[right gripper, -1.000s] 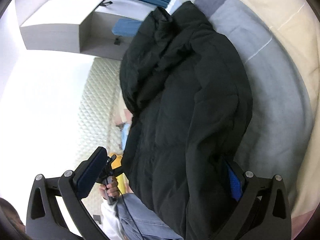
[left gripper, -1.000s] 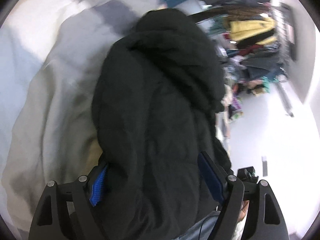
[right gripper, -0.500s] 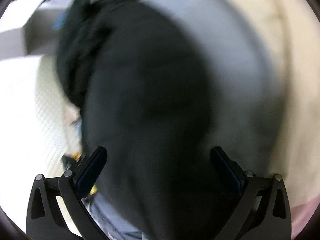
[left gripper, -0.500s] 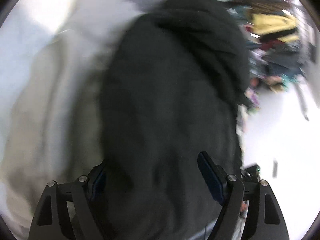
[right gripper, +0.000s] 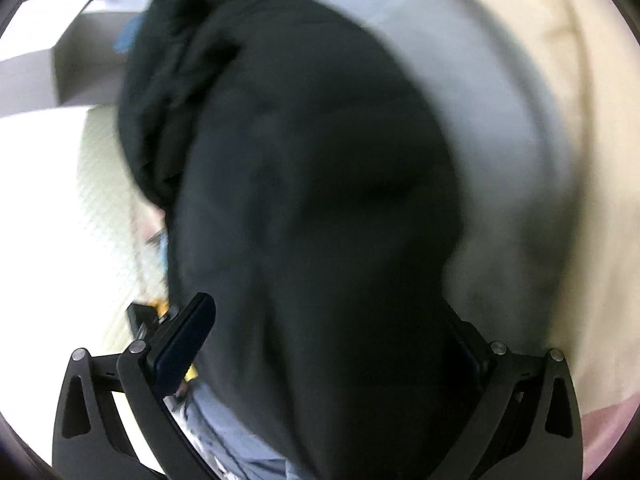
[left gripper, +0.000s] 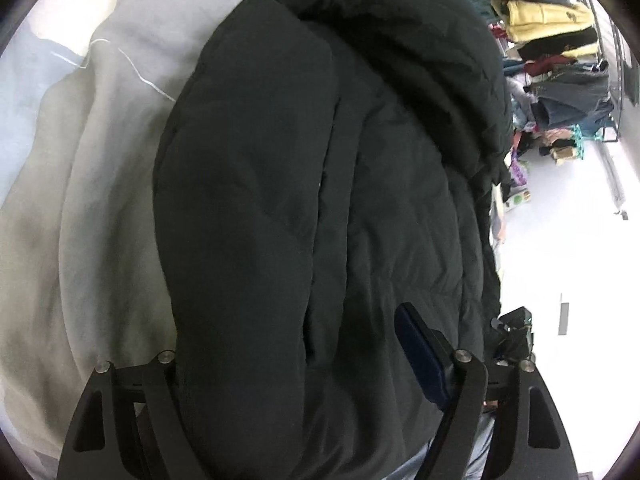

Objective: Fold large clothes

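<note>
Over black jacket (left gripper: 320, 200) | left tool (left gripper: 296, 364) angled down, closing | jacket between.

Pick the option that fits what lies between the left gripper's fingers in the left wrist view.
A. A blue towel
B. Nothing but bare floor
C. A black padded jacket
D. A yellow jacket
C: the black padded jacket fills the gap of the left gripper, spread over the grey bedding; yellow garments sit only on the far clothes rack.
</note>
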`<state>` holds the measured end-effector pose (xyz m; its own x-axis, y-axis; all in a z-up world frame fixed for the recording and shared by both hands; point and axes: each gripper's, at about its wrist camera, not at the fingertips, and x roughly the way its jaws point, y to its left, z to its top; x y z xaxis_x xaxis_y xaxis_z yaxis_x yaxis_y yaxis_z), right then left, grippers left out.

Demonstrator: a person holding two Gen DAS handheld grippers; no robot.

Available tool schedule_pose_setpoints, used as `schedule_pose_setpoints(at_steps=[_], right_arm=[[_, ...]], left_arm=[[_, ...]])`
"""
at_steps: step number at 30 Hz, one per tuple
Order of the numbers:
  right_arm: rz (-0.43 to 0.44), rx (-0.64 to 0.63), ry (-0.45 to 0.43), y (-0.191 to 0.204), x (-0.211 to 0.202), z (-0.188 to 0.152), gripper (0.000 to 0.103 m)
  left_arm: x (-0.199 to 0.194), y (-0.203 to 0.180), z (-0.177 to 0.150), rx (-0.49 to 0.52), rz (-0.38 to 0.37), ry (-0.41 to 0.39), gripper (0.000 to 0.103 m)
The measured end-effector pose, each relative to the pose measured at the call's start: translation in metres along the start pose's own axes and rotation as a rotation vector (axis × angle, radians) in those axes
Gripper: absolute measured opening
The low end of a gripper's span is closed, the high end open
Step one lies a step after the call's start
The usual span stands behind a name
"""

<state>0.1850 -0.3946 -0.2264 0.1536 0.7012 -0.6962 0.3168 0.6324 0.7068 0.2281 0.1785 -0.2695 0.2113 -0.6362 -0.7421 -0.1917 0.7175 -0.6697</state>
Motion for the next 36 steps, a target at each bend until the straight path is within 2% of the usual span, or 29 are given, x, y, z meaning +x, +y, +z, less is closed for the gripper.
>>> schedule_pose_setpoints(at_steps=[2,3,5,9,10,11,12,13,14,15,17,18,22,26,36], right_arm=[[0.0,-0.017,0.014,0.003,0.005,0.0,0.096],[0.006,-0.04,0.019,0.009,0.009,-0.002,0.087],[0.029,-0.115,0.029,0.027,0.015,-0.006,0.077],[0.167,-0.298,-0.039,0.064,-0.005,-0.024,0.075],[0.191,-0.323,-0.055,0.069,-0.01,-0.028,0.073],[0.198,-0.336,-0.065,0.072,-0.01,-0.029,0.067],[0.193,-0.344,-0.077,0.073,-0.012,-0.032,0.06],[0.177,-0.343,-0.082,0.071,-0.012,-0.032,0.056],[0.159,-0.338,-0.086,0.066,-0.016,-0.032,0.044],[0.138,-0.331,-0.093,0.06,-0.021,-0.028,0.034],[0.107,-0.325,-0.12,0.055,-0.026,-0.03,0.022],[0.099,-0.331,-0.14,0.056,-0.029,-0.031,0.019],[0.081,-0.376,-0.197,0.069,-0.034,-0.034,0.013],[0.099,-0.386,-0.253,0.073,-0.044,-0.037,0.011],[0.174,-0.46,-0.343,0.094,-0.099,-0.06,0.01]], left_arm=[[0.001,-0.002,-0.002,0.014,-0.006,0.001,0.075],[0.0,-0.004,-0.002,0.02,-0.015,0.001,0.07],[-0.001,-0.009,-0.004,0.039,-0.075,0.012,0.066],[-0.014,-0.021,-0.01,0.083,-0.17,-0.005,0.065],[-0.016,-0.024,-0.012,0.094,-0.189,-0.012,0.065],[-0.019,-0.028,-0.014,0.107,-0.197,-0.018,0.064],[-0.022,-0.031,-0.016,0.116,-0.187,-0.034,0.056],[-0.023,-0.033,-0.018,0.117,-0.153,-0.055,0.043],[-0.024,-0.032,-0.022,0.106,-0.115,-0.083,0.039],[-0.023,-0.032,-0.024,0.091,-0.11,-0.095,0.038],[-0.018,-0.036,-0.029,0.091,-0.071,-0.115,0.027],[-0.02,-0.035,-0.031,0.085,-0.05,-0.135,0.019],[-0.033,-0.029,-0.035,0.036,-0.053,-0.186,0.011],[-0.053,-0.032,-0.039,0.008,-0.108,-0.227,0.008],[-0.112,-0.055,-0.05,-0.007,-0.107,-0.271,0.007]])
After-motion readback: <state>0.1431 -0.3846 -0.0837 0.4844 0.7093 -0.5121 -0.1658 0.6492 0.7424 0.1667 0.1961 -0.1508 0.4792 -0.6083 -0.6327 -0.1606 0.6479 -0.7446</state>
